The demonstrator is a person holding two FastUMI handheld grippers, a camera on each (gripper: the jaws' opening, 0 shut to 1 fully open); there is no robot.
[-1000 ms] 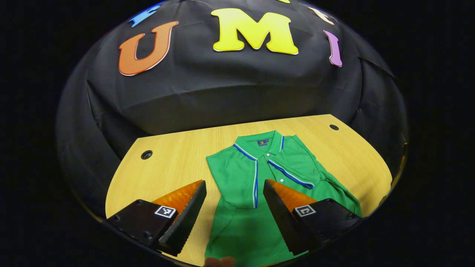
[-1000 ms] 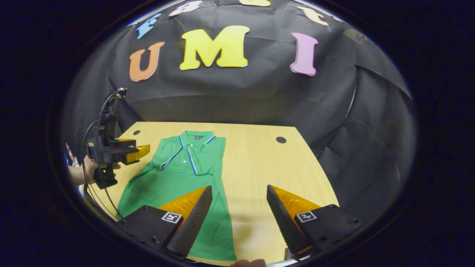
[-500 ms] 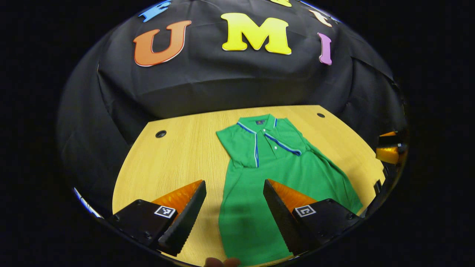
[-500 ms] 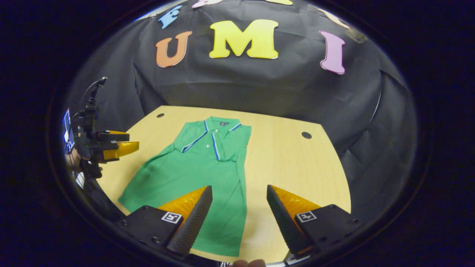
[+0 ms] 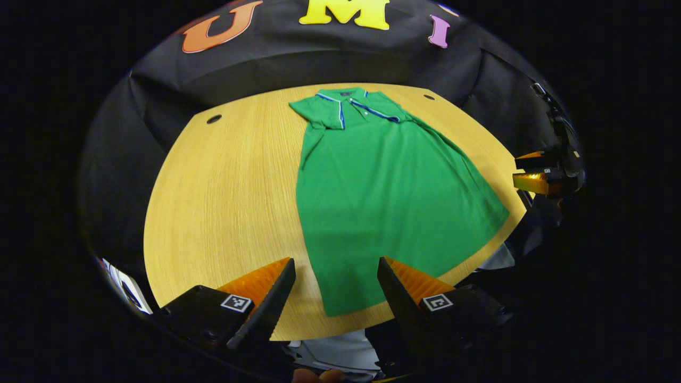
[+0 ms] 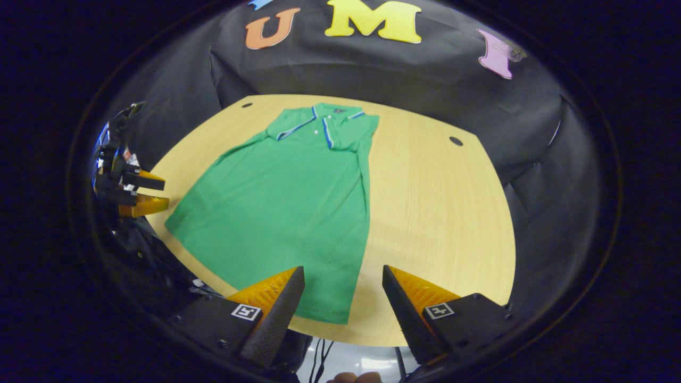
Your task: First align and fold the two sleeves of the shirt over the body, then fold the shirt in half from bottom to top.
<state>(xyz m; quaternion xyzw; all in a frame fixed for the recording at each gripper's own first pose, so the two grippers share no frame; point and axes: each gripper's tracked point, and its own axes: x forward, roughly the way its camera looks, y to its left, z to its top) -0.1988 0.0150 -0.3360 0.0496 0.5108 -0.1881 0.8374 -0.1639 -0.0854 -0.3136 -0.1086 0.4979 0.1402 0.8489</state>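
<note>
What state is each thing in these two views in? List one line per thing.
Green polo shirt: flat on the table, both sleeves folded in, bottom half not yet folded up.
Left gripper: jaws open, empty, by the hem's corner.
Right gripper: jaws open, empty, by the hem's other corner.
Light wooden table: bears the shirt.

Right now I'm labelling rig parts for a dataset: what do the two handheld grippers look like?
Both the left gripper and the right gripper have blocky black bodies, and each side bears a small square black-and-white marker. The jaws are tapered wedges with finely ridged inner faces. In the right gripper view, a thin dark cable arcs above the left gripper's body.
</note>
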